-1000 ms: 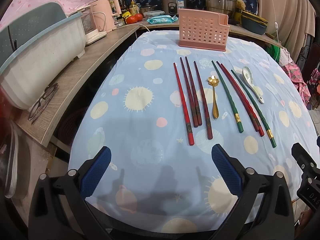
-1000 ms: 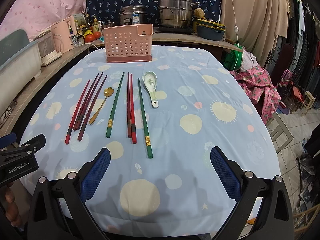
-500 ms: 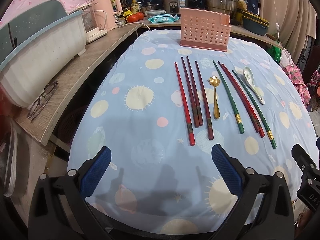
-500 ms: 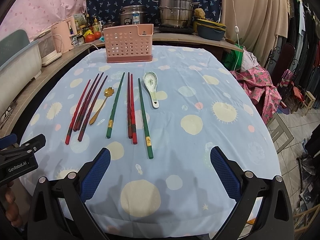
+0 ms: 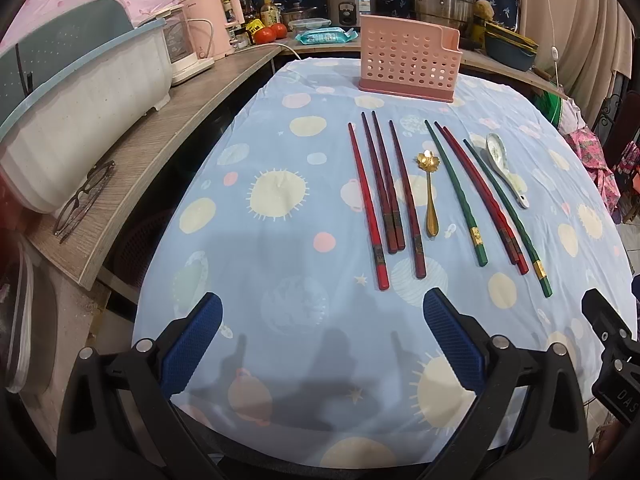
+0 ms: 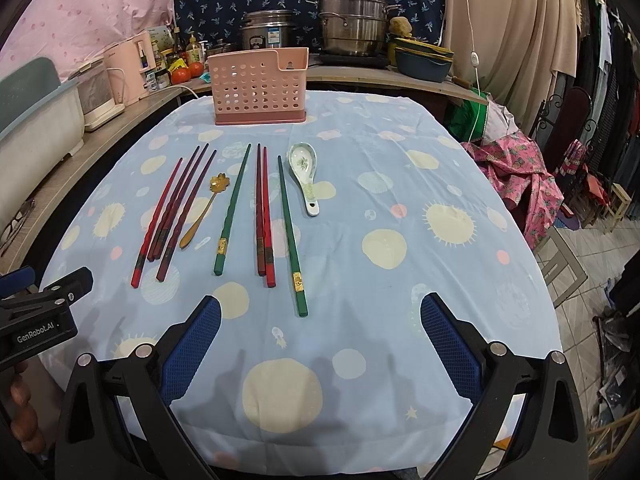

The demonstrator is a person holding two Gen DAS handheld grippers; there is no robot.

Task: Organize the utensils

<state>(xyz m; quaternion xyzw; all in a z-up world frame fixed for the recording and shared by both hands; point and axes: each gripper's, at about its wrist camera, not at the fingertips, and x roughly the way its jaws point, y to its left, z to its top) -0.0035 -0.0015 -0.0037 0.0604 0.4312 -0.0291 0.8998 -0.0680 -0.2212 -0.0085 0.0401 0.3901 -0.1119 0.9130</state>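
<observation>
A pink perforated utensil holder (image 5: pixel 408 64) (image 6: pixel 260 88) stands at the far end of the table. Before it lie several red chopsticks (image 5: pixel 380 192) (image 6: pixel 172 212), a gold flower-headed spoon (image 5: pixel 430 188) (image 6: pixel 204 208), a green chopstick (image 5: pixel 456 192) (image 6: pixel 232 208), two more red chopsticks (image 5: pixel 480 196) (image 6: pixel 262 212), another green chopstick (image 5: pixel 506 216) (image 6: pixel 290 232) and a white ceramic spoon (image 5: pixel 505 168) (image 6: pixel 305 174). My left gripper (image 5: pixel 320 340) hovers open at the near edge, left of the red chopsticks' ends. My right gripper (image 6: pixel 320 340) hovers open just short of the right green chopstick's end. Both are empty.
The table wears a light blue patterned cloth (image 6: pixel 400 208). A wooden counter (image 5: pixel 132 168) runs along the left with a white tub (image 5: pixel 80 112), glasses (image 5: pixel 84 196) and a pink kettle (image 5: pixel 212 24). Steel pots (image 6: pixel 352 28) stand behind; clothes (image 6: pixel 516 176) and a chair sit to the right.
The left wrist view has shifted slightly, with the utensils a touch lower and farther right in frame. The right view is nearly unchanged. Both grippers stay open.
</observation>
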